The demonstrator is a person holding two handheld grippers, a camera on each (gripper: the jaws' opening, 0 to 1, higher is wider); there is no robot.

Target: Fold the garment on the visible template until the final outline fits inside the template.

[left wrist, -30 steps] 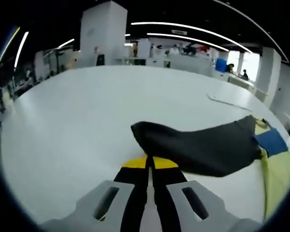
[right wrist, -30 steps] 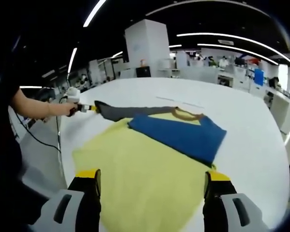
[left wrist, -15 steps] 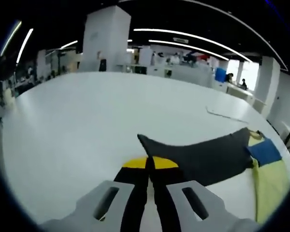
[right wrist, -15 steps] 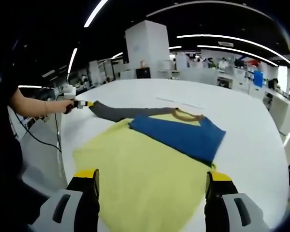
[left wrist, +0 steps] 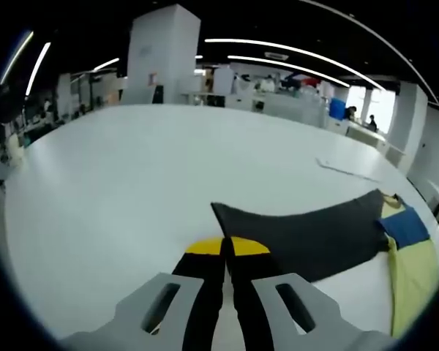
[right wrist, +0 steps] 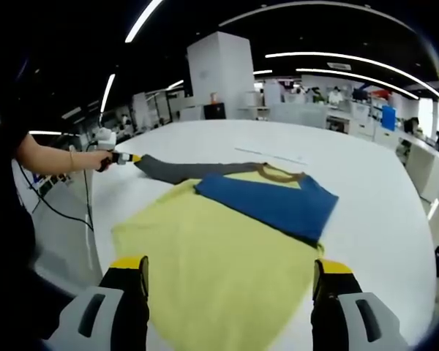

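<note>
Long ceiling strip lights point(left wrist: 293, 53) lit the hall evenly; shadows were faint; fisheye bending curved and softened the edges.

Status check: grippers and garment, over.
Left hand-held gripper shut on dark grey sleeve, stretched out flat. Right hand-held gripper open over yellow-and-blue garment. Nothing in the way.

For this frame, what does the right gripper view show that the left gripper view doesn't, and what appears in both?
Right gripper view alone: the garment's whole yellow body, the blue sleeve folded across it, the brown collar, the person's forearm holding the left gripper, and the right gripper with jaws wide apart over the hem.

Left gripper view alone: a close look at the left gripper's shut jaws on the tip of the grey sleeve.

Shared: the grey sleeve stretched out flat, the white table, the office behind.
</note>
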